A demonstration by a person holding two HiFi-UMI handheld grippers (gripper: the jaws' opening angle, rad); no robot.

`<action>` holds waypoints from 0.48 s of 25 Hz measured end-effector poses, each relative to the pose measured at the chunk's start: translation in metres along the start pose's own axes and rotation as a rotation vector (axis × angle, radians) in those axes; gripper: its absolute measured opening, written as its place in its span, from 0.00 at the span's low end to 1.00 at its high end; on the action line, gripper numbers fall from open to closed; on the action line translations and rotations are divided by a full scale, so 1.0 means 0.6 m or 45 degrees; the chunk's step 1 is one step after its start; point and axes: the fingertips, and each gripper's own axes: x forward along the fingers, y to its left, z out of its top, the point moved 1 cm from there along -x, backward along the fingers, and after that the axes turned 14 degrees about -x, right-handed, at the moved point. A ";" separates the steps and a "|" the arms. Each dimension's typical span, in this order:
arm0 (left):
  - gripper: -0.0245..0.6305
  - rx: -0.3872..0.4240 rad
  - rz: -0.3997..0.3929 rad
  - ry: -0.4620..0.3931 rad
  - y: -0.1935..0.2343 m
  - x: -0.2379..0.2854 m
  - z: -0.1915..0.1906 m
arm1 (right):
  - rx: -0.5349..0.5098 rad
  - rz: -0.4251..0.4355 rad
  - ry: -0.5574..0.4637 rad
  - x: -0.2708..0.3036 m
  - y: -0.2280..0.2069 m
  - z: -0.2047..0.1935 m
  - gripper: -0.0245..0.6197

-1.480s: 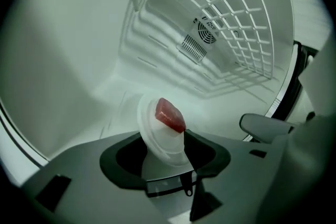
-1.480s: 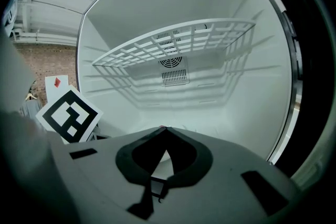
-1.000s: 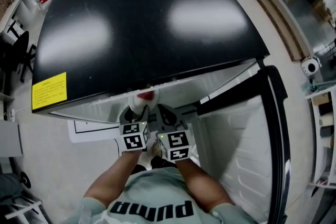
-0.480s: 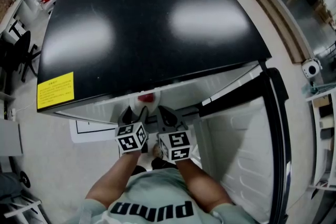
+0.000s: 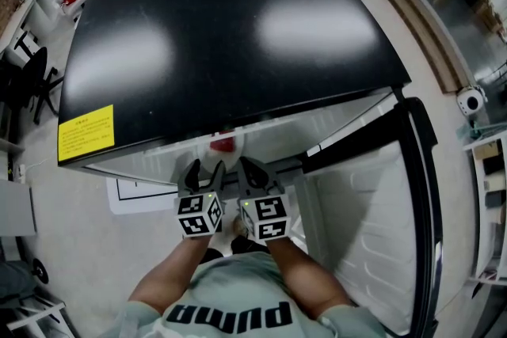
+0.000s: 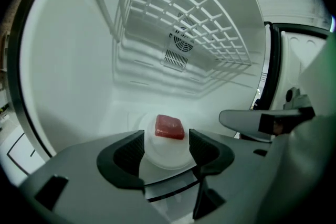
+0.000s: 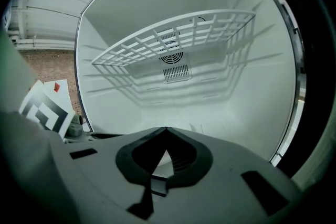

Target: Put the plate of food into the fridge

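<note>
Two grippers at the fridge [image 6: 68, 60]: my left gripper [image 6: 166, 139] has just been opening its jaws, now wide either side of the plate [image 6: 163, 157] of red food [image 6: 169, 127] on the fridge floor, not pressing it. My right gripper [image 7: 167, 131] is closed, empty. I judge this the release; next, back out without nudging the plate.

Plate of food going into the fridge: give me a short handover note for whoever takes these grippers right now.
Left gripper: open, jaws have just been opening; plate lies between them, unpinched.
Right gripper: shut, empty.
The plate with red food sits on the fridge floor under the wire shelf.
Done: plate placed, released.
To do: back both grippers out; probably shut the door.
</note>
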 end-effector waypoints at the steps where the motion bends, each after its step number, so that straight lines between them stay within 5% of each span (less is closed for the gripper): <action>1: 0.45 0.011 -0.029 -0.015 -0.008 -0.006 0.005 | -0.005 -0.004 0.002 -0.001 0.001 -0.002 0.05; 4: 0.43 0.061 -0.097 -0.050 -0.028 -0.023 0.018 | -0.004 -0.016 -0.006 -0.007 0.006 -0.002 0.05; 8: 0.07 0.112 -0.164 -0.060 -0.046 -0.052 0.028 | -0.002 -0.037 -0.022 -0.023 0.018 0.007 0.05; 12: 0.04 0.129 -0.262 -0.031 -0.063 -0.088 0.039 | -0.006 -0.074 -0.042 -0.045 0.027 0.025 0.05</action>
